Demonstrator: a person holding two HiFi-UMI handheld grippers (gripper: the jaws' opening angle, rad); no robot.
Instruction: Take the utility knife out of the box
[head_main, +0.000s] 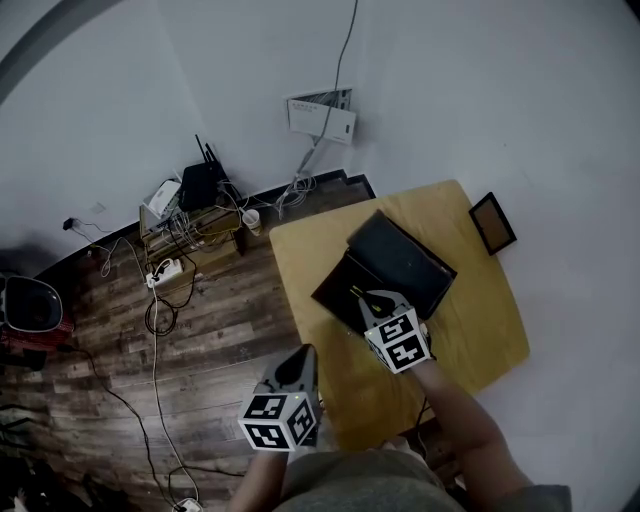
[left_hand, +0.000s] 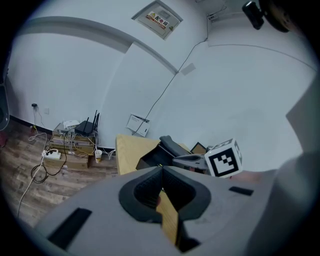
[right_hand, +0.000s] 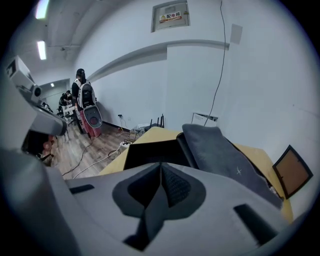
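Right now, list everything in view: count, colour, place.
table: 1, yellow wood, by the wall
box: 1, black, open, on table
yellow item: 1, in box at right gripper's tip; maybe the knife, too small to tell
frame: 1, brown with black edge, beside table's far right corner
wall panel: 1, white, on wall behind table
router: 1, black, on boxes left of table
cup: 1, white, by table's far left corner
power strip: 1, white, floor left of table
cables: several, across wood floor
left gripper: 1, grey, jaws together, empty, off table's near left edge
right gripper: 1, grey, jaws together, empty, over box
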